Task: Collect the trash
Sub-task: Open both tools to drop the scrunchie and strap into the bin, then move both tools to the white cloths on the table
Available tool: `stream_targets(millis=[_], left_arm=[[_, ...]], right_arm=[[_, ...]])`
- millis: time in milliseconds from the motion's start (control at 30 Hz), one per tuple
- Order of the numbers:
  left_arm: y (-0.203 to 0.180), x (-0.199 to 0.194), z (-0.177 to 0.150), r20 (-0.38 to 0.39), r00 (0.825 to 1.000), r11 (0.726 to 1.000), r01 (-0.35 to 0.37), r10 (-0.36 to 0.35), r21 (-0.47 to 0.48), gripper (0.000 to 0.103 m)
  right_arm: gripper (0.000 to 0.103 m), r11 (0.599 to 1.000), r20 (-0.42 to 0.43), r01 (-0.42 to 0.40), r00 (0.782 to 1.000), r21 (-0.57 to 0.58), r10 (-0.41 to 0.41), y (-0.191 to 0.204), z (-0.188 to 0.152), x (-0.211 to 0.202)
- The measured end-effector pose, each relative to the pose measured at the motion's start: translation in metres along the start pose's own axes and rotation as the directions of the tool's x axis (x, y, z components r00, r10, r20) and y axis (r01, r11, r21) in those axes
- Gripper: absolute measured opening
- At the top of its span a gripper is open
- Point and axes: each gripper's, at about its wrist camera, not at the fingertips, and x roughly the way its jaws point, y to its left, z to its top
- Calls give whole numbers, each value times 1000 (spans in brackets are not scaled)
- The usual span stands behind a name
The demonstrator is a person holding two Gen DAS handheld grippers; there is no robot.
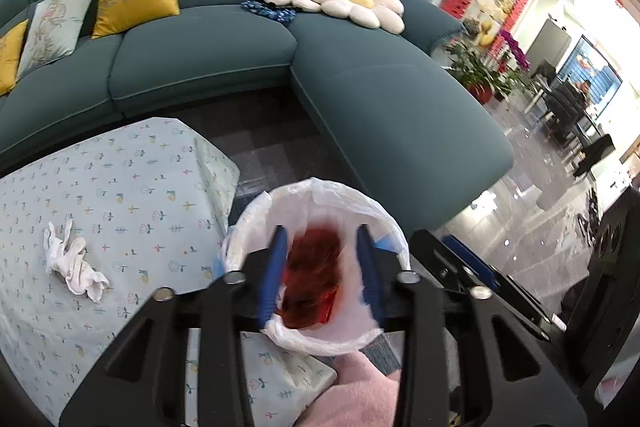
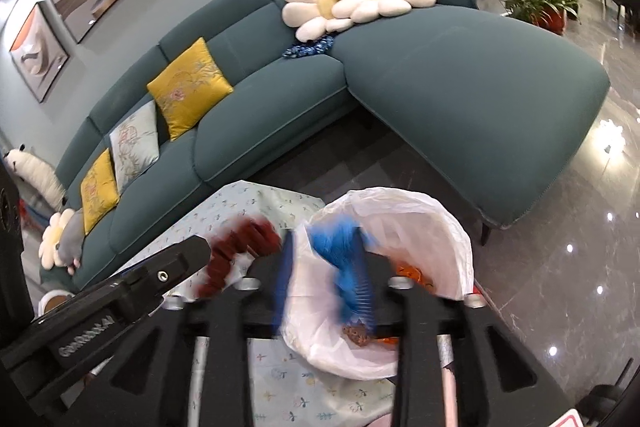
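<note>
In the left wrist view my left gripper (image 1: 321, 231) hangs over a bin lined with a white bag (image 1: 320, 187). Its blue fingers (image 1: 276, 267) stand apart, and a blurred red wrapper (image 1: 316, 267) lies between them with a gap on its right side. In the right wrist view my right gripper (image 2: 326, 239) is over the same bin (image 2: 432, 223). It is open, with a blurred blue wrapper (image 2: 340, 251) loose between its fingers. The left gripper (image 2: 160, 275) and the red wrapper (image 2: 240, 251) show at the left. A crumpled white tissue (image 1: 72, 263) lies on the table.
The table with a flower-print cloth (image 1: 132, 195) stands left of the bin. A teal corner sofa (image 1: 380, 115) with cushions runs behind. Orange scraps (image 2: 412, 273) and a brown crumb (image 2: 358, 335) lie inside the bag. A pink sleeve (image 1: 360, 387) shows below. Glossy floor (image 2: 560, 287) spreads to the right.
</note>
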Motion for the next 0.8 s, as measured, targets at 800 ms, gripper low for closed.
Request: stream_targets(millis=[800], left_arm=[[73,-51,-15,59,993,987,-90,99,-134,50]], right_arm=[[42,988,-43,-32,999,-150,26,76,-31,-2]])
